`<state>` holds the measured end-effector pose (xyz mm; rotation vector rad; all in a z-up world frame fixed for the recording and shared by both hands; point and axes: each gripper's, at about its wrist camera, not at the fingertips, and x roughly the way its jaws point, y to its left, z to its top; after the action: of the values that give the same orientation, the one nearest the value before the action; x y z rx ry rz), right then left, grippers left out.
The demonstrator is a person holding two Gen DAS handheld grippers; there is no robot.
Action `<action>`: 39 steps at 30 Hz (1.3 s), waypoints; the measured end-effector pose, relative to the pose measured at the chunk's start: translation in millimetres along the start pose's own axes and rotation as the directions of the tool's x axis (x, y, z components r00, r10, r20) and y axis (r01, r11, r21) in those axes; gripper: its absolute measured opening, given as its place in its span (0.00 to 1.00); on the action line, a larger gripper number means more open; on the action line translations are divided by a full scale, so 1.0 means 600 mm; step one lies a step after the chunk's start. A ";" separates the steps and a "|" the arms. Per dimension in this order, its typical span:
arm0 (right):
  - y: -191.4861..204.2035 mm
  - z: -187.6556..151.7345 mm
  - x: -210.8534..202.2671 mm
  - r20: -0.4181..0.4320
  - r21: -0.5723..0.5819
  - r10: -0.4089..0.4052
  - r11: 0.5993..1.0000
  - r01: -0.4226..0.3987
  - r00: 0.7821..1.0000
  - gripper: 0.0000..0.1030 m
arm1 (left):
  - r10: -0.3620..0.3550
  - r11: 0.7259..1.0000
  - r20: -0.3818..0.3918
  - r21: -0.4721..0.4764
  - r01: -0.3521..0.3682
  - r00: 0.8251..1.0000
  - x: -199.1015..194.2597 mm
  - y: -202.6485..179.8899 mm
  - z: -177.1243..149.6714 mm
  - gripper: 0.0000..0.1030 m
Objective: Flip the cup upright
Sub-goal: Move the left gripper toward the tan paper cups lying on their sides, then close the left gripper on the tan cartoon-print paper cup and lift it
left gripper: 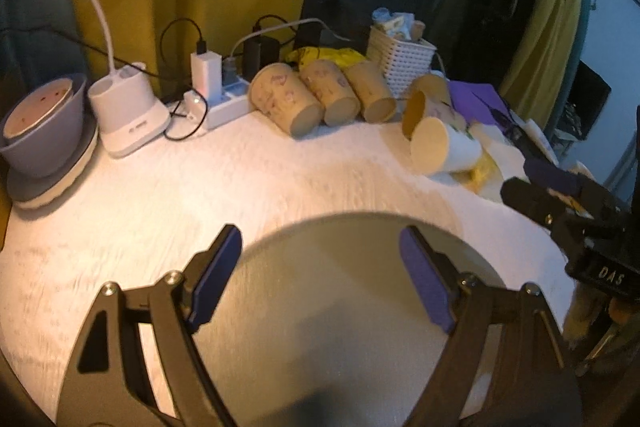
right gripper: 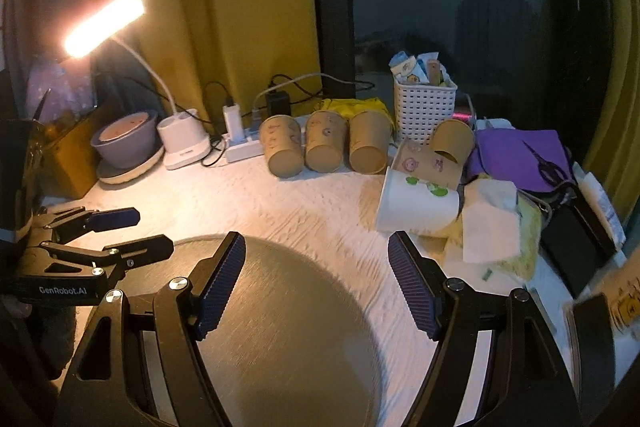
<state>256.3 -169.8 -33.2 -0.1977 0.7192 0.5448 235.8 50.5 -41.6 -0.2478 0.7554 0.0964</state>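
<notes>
We held both claws, left [left gripper: 320,275] and right [right gripper: 316,279], wide open and empty, apparently to reach the tipped white cup [right gripper: 418,203].

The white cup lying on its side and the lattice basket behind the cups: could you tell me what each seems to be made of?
The white cup looks like paper: matte wall, printed cartoon stickers or prints, thin rolled rim, like the brown cups beside it. The basket looks like moulded white plastic: a regular grid of small holes and a slightly glossy rim, though woven material cannot be ruled out.
</notes>
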 end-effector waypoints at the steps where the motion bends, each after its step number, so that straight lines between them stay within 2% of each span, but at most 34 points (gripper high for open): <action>1: -0.005 0.006 0.010 -0.005 0.003 -0.001 1.000 0.001 1.000 0.75 | 0.001 1.000 -0.004 -0.006 -0.001 1.000 0.009 0.002 0.008 0.80; 11: -0.046 0.057 0.102 -0.017 0.018 0.023 1.000 -0.022 1.000 0.75 | 0.001 0.998 -0.026 -0.068 -0.003 1.000 0.106 0.022 0.096 0.80; 22: -0.091 0.104 0.185 -0.019 0.018 -0.027 0.999 0.027 0.999 0.75 | 0.019 0.996 -0.047 -0.088 -0.023 0.999 0.207 0.020 0.164 0.80; 30: -0.129 0.131 0.223 -0.030 0.044 -0.042 0.998 0.043 0.999 0.75 | 0.039 0.990 -0.056 -0.133 -0.046 0.998 0.252 0.042 0.192 0.80; 34: -0.137 0.130 0.228 -0.030 0.058 -0.036 0.998 0.038 0.999 0.75 | 0.031 0.985 -0.060 -0.168 -0.041 0.998 0.271 0.056 0.199 0.80; 39: -0.138 0.125 0.231 -0.043 0.065 -0.029 0.997 0.031 0.999 0.75 | -0.013 0.975 -0.118 -0.223 -0.013 0.993 0.309 0.070 0.198 0.79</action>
<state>429.6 -157.0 -72.0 -0.1588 0.7725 0.4890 442.3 120.9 -93.7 -0.4708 0.8636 0.1680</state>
